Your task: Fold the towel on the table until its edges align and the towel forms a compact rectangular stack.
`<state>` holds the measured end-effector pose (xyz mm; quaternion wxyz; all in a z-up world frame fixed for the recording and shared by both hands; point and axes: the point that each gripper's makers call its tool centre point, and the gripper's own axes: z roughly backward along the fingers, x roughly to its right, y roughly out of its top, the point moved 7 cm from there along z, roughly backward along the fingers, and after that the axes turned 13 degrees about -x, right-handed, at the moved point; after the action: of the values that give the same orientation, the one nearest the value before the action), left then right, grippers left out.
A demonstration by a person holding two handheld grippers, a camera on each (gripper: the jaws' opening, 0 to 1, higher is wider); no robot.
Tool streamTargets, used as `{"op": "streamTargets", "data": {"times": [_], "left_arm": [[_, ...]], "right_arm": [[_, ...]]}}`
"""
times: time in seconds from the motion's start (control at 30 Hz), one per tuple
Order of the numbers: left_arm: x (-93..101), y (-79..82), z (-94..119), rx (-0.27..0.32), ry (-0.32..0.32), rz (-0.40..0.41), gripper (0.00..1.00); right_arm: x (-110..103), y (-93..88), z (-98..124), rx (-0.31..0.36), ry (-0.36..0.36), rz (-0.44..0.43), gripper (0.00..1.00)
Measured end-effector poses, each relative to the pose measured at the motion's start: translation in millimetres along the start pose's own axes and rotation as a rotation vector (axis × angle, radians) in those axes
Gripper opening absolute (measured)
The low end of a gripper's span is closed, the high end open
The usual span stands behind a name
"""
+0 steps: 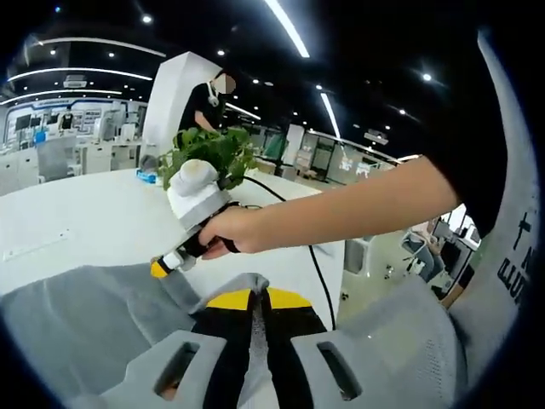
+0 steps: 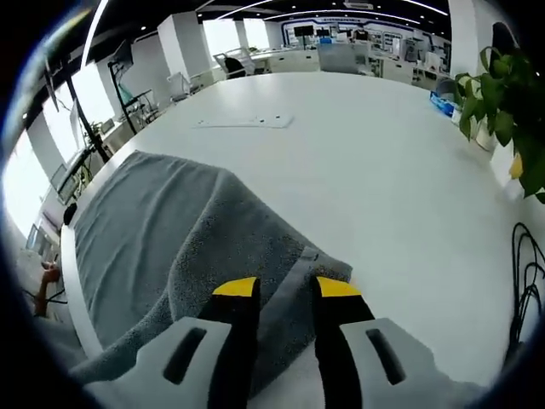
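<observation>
Mid-fold: left gripper (image 1: 257, 300) and right gripper (image 2: 285, 288), jaws each pinched on a towel (image 2: 170, 230) edge near the worktop (image 2: 358, 145) edge. Next: carry both across, align edges.

towel (image 2: 170, 239) grey | table (image 2: 366, 153) white | tongs (image 2: 285, 288) yellow-tipped, black | plant (image 1: 213, 153) green | cable (image 1: 319, 273) black

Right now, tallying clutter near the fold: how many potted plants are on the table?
1. The potted plant stands on the white table beyond the right gripper; the right gripper view shows its leaves at the edge. Others may be hidden.
</observation>
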<state>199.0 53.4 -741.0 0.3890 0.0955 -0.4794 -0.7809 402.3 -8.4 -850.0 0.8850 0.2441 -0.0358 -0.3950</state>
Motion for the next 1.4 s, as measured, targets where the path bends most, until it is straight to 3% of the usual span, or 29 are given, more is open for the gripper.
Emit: {"op": "streamTargets", "data": {"times": [0.43,0.67,0.9,1.07,1.4], "left_arm": [[-3.2,-4.4,-1.3,-0.011,-0.008,0.009,0.05],[-3.3,-7.5,-3.3,-0.022,-0.014,0.015,0.05],[-3.5,-7.6,-3.7,-0.026,-0.018,0.015,0.05],[-4.1,-8.1,-3.0,-0.03,-0.016,0.014,0.05],[-4.8,-6.8,0.4,-0.029,-0.008,0.013,0.05]], "right_arm": [[-0.8,-4.1,-13.0,-0.026,-0.039,0.033,0.24],[-0.4,-5.1,-16.0,0.003,-0.108,0.13,0.19],[0.6,-4.5,-16.6,0.011,-0.124,0.133,0.17],[3.2,-4.7,-15.2,0.005,-0.127,0.139,0.09],[10.5,-5.7,-6.9,0.017,-0.081,0.067,0.04]]}}
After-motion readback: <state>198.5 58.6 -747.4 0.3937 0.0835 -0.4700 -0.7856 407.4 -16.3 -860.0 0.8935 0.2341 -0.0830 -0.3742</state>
